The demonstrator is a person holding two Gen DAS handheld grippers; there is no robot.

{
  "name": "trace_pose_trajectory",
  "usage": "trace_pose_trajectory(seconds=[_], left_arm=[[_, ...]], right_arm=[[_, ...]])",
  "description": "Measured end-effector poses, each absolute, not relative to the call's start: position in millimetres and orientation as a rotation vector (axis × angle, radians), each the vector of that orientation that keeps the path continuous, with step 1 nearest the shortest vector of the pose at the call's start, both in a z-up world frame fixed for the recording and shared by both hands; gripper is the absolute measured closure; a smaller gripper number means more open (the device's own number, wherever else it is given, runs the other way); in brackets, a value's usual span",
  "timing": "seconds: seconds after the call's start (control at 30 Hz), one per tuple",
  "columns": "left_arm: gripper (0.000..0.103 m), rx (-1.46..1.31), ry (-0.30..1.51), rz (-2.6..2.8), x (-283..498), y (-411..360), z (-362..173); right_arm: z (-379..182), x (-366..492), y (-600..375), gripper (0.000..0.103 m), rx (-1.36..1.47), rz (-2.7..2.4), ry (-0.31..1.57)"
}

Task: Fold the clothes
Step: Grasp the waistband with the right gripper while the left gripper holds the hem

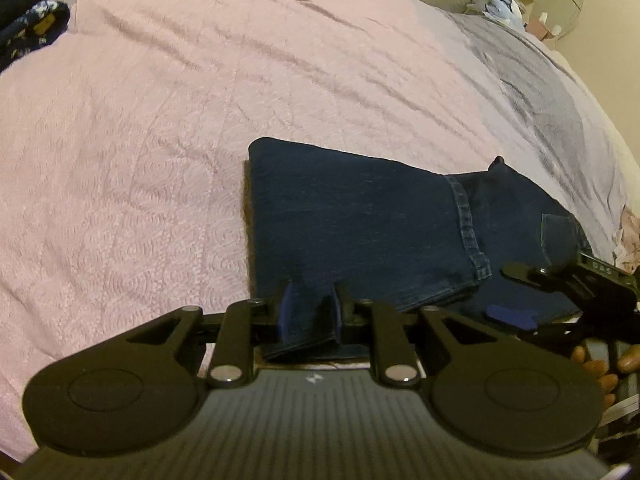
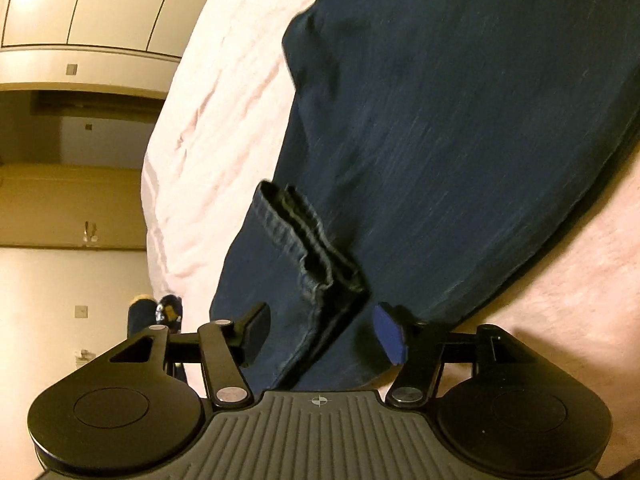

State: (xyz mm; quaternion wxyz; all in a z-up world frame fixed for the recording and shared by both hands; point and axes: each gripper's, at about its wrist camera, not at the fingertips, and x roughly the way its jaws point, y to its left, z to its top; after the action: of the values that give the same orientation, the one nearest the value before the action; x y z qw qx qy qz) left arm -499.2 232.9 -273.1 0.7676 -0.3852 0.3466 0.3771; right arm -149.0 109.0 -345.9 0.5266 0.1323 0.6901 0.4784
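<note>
Dark blue jeans [image 1: 360,220] lie folded on the pink bedspread [image 1: 160,140], one leg doubled over so its hem [image 1: 468,224] crosses the seat. My left gripper [image 1: 313,307] is shut on the near edge of the folded leg, and denim fills the gap between its blue pads. My right gripper [image 1: 508,294] comes in from the right, low over the jeans. In the right wrist view the right gripper [image 2: 322,330] stands open and wide. The jeans [image 2: 460,140] and their hem [image 2: 312,256] run between its fingers, with neither pad pressing on them.
Dark patterned clothes [image 1: 28,20] lie at the bed's far left corner, and a light blue cloth [image 1: 502,4] at the far right. A person's fingers [image 1: 592,364] grip the right tool. Wardrobe doors [image 2: 80,0] and the bed's edge [image 2: 160,200] show on the left.
</note>
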Motion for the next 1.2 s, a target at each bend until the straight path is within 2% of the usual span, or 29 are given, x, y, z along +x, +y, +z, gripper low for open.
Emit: trace_pose_trajectory(seconds=[0.3,0.37,0.4,0.43,0.53,0.67,0.7,0.73,1.0,1.2], left_arm=[[0.087,-0.849,0.745,0.784,-508,245,-280],[0.087,-0.854,0.742,0.780,-509,246,-281],[0.087,-0.855,0.741,0.782,-510,247,-281],[0.087,-0.856,0.740,0.783,-510,247,-281],[0.087,-0.861,0.736,0.785,-511,248,-282],[0.087,-0.867,0.736,0.787,-510,250,-284],[0.087,-0.869,0.736,0.787,-509,251,-284],[0.087,-0.870,0.736,0.787,-509,251,-284],[0.087,-0.849,0.707,0.752,-494,255,-268],[0.086,-0.843,0.665,0.669,-457,255,-259]], right_arm=[[-360,-167,131,0.043,0.296,1.067,1.619],[-359,-171,134,0.052,0.301,1.070,1.589],[-359,-173,136,0.065,0.302,1.071,1.571],[-356,-175,136,0.069,0.310,1.082,1.539],[-351,-178,135,0.070,0.336,1.136,1.476],[-365,-177,138,0.070,0.328,1.099,1.527],[-362,-177,140,0.073,0.318,1.110,1.516],[-359,-177,141,0.086,0.307,1.121,1.505],[-288,-182,140,0.093,0.096,1.371,1.127],[-236,-129,99,0.094,0.021,1.343,0.888]])
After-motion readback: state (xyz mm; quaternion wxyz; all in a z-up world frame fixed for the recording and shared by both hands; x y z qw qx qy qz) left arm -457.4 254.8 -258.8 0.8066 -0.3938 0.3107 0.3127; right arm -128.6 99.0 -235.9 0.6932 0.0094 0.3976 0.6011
